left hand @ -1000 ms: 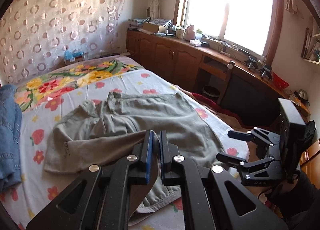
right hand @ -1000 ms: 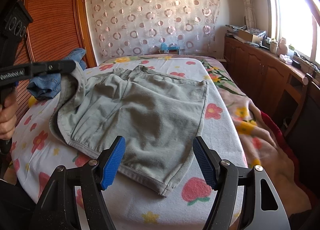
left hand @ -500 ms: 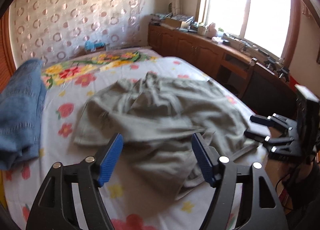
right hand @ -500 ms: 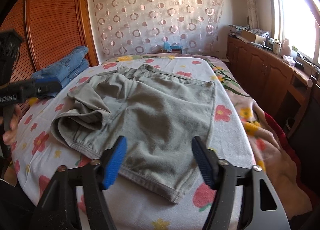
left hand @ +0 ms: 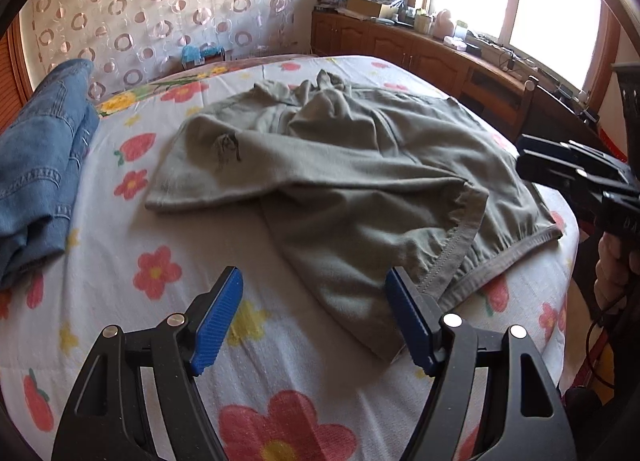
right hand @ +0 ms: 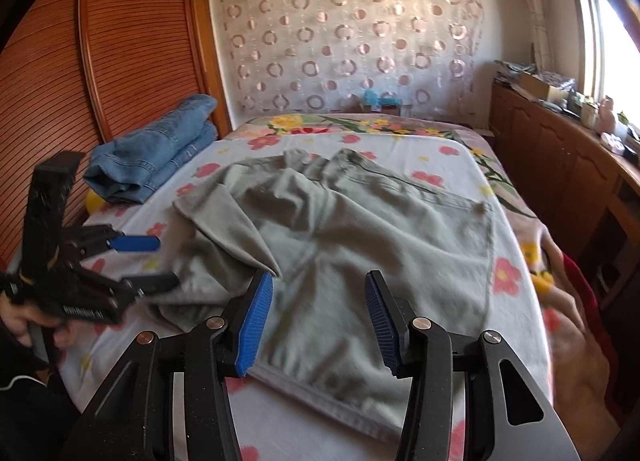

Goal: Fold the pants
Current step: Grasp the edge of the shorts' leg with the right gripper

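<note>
A second earlier the left gripper [left hand: 314, 319] had its fingers pinched together on a fold of the grey-green pants [left hand: 360, 181], lifting one leg off the bed. In this moment those fingers stood wide apart with nothing between them, hanging over the flowered bedsheet [left hand: 120, 261] near the bed's near edge, and the released leg lay draped across the other, its stitched hem [left hand: 460, 245] turned up just beyond the right-hand blue pad. The garment had slumped from a raised drape into a rumpled, roughly doubled heap.

The right gripper [right hand: 319, 319] had been open wider earlier; now its fingers were closing, still apart, with the lower hem of the pants seen between them but no pad pressing on the cloth. From its camera the pants [right hand: 380, 241] covered the middle of the bed, waistband toward the far end, hem reaching the near edge. The left gripper [right hand: 146, 263] showed at the bed's left edge, held in a hand [right hand: 24, 321], its fingers spread beside the folded-over leg.

A pile of blue jeans [right hand: 156, 153] lay along the bed's left edge, near the far corner, well apart from the pants. No containers were clearly visible on the bed.
</note>
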A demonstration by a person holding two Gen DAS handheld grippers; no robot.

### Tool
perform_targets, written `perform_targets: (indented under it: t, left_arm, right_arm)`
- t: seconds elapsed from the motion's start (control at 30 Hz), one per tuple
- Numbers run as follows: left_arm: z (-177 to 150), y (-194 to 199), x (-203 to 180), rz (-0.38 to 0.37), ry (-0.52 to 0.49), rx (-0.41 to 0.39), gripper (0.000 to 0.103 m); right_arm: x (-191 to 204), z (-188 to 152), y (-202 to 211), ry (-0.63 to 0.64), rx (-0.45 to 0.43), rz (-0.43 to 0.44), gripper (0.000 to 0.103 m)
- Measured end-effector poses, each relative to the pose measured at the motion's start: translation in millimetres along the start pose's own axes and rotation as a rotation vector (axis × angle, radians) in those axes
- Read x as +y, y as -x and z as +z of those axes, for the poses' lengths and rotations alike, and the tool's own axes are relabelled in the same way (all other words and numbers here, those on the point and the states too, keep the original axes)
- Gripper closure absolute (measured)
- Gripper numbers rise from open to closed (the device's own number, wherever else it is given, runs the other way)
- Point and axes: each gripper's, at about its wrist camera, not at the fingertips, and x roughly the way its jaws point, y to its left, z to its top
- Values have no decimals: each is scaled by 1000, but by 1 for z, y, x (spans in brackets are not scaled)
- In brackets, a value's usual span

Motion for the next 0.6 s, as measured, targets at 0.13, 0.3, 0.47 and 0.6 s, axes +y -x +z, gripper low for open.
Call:
perform_targets:
  t: [0.13,0.3,0.47,0.6]
  left_arm:
    - [-4,-1,3,-8,19,-1,28]
    - [-7,0,1,10,14,-18,25]
    - [-8,1,0,15,9,-23,25]
    - [-8,1,1,10,14,-27,25]
  right_arm:
    - [4,4,-16,2,25,39,57]
    - [5,5,-37,5,68,96,69]
    - [2,6,-53,-2,111,109,71]
    - [-2,7,-61,-4,136,125,81]
